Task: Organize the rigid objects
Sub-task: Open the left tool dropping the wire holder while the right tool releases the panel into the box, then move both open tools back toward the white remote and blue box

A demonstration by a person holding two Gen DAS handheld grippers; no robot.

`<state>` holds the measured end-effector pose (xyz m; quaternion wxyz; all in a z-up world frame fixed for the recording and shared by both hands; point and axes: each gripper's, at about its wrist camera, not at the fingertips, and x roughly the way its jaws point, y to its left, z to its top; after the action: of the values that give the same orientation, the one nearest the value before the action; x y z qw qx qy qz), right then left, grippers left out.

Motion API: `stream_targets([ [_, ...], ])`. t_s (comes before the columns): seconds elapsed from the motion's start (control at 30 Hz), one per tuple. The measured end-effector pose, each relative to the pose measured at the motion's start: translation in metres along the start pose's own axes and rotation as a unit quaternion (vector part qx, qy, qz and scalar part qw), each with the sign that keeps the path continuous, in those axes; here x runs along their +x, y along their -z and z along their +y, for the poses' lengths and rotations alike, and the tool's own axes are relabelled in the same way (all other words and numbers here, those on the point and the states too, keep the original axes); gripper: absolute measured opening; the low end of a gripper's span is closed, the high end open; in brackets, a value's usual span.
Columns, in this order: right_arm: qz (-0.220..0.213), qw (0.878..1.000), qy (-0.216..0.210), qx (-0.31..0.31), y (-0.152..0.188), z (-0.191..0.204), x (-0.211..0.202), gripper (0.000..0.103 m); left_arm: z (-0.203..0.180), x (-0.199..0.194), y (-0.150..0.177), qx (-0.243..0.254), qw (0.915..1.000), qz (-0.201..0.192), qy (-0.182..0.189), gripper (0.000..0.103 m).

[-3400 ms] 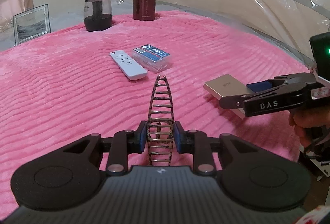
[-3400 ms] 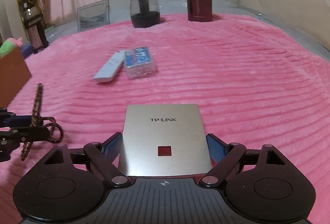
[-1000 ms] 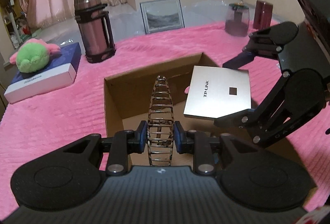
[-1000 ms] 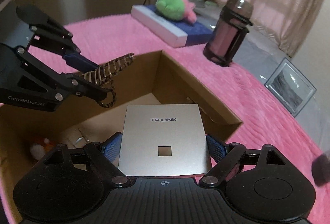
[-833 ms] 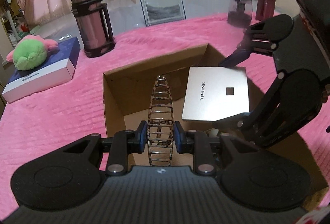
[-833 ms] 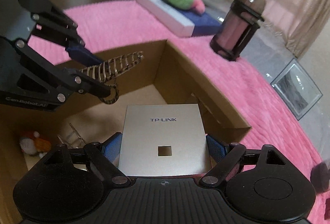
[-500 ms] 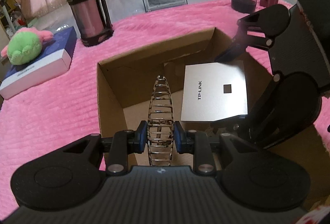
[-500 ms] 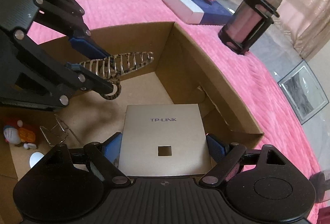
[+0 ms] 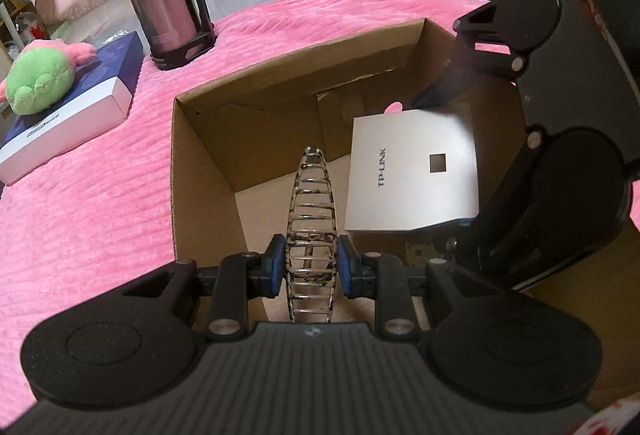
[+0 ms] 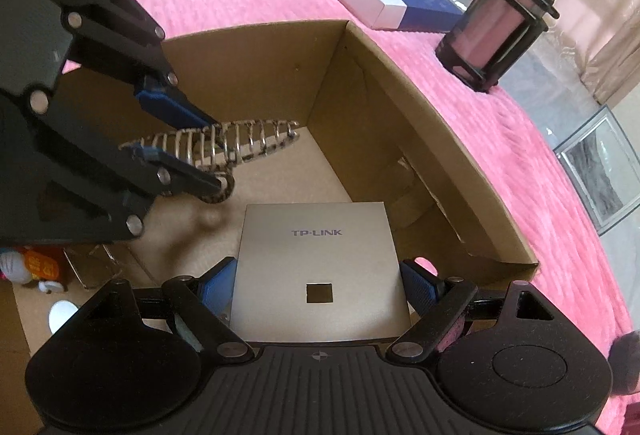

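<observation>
Router box (image 10: 318, 267) and hair clip (image 9: 311, 219), clamped by right (image 10: 320, 283) and left grippers (image 9: 310, 265), have been lowered into cardboard box (image 9: 208, 139); release judged next.

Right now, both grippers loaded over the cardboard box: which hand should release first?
Probably right. The right gripper holds the TP-LINK box flat over bare floor of the cardboard box. The left gripper holds its hair clip higher.

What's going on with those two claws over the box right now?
Left gripper clamped on hair claw clip. Right gripper gripping TP-LINK box. Both over open cardboard box; nothing blocking.
</observation>
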<state>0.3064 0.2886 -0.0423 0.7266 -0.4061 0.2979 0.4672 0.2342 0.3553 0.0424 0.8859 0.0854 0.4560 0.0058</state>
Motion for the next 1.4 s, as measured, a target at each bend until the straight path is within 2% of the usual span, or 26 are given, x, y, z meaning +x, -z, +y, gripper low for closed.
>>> stream_targets([
  [0.53, 0.004, 1.0, -0.007, -0.015, -0.001, 0.004, 0.003, 0.083, -0.004, 0.006, -0.001, 0.008, 1.0, 0.002, -0.002, 0.023],
  [0.8, -0.019, 1.0, 0.002, -0.018, 0.001, 0.009, -0.009, 0.083, 0.0, -0.013, 0.001, -0.002, 0.9996, -0.027, -0.007, 0.023],
  [1.13, -0.086, 0.995, -0.009, 0.054, 0.018, 0.007, -0.077, 0.083, -0.008, -0.068, 0.012, -0.044, 0.9957, -0.082, 0.0, 0.023],
  [1.4, -0.159, 0.978, -0.009, 0.136, 0.053, 0.017, -0.162, 0.083, -0.038, -0.128, 0.027, -0.076, 0.9889, -0.127, 0.015, 0.026],
])
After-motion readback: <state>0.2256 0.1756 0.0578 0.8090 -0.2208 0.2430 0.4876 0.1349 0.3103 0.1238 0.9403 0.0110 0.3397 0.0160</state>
